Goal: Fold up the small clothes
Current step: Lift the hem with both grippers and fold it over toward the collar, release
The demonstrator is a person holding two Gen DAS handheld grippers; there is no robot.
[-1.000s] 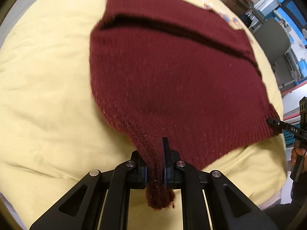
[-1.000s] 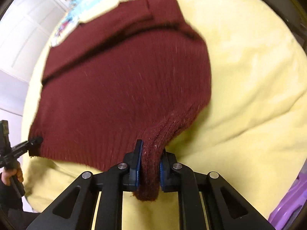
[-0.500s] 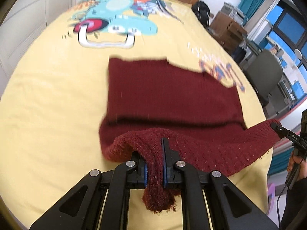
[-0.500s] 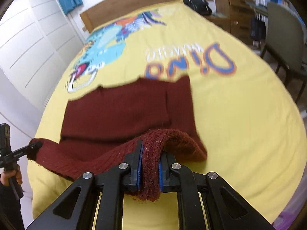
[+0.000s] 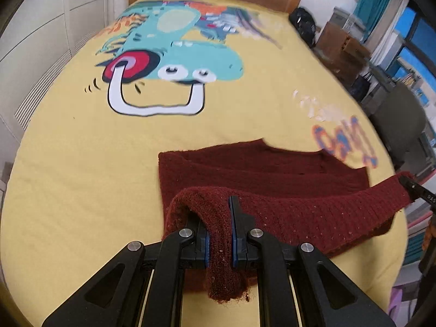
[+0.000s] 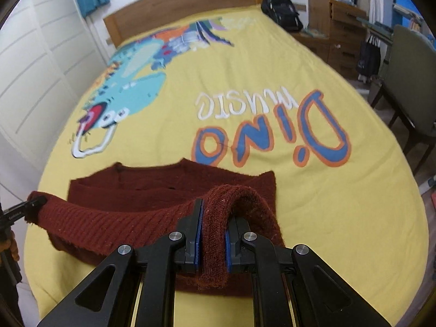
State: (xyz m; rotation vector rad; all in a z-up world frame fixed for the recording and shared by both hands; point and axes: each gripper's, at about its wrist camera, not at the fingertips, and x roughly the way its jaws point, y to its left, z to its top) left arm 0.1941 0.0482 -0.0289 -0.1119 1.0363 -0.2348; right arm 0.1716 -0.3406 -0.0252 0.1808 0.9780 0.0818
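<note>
A dark red knitted sweater (image 5: 261, 169) lies on the yellow bedspread (image 5: 81, 163), its far part flat. My left gripper (image 5: 220, 234) is shut on the left corner of its near hem and holds it lifted. My right gripper (image 6: 212, 234) is shut on the right corner of the same hem (image 6: 114, 218). The hem hangs stretched between the two grippers above the flat part (image 6: 169, 179). The other gripper's tip shows at the right edge of the left wrist view (image 5: 414, 188) and at the left edge of the right wrist view (image 6: 21, 209).
The bedspread carries a cartoon dinosaur print (image 5: 174, 51) and "Dino music" lettering (image 6: 272, 136). A wooden headboard (image 6: 185, 2) is at the far end. A black bag (image 6: 280, 8), wooden drawers (image 6: 340, 27) and a grey chair (image 6: 408, 81) stand to the right.
Both grippers have lifted the near hem and carried it forward over the sweater. The garment went from spread out to doubled over, and both views now look along the bed.
</note>
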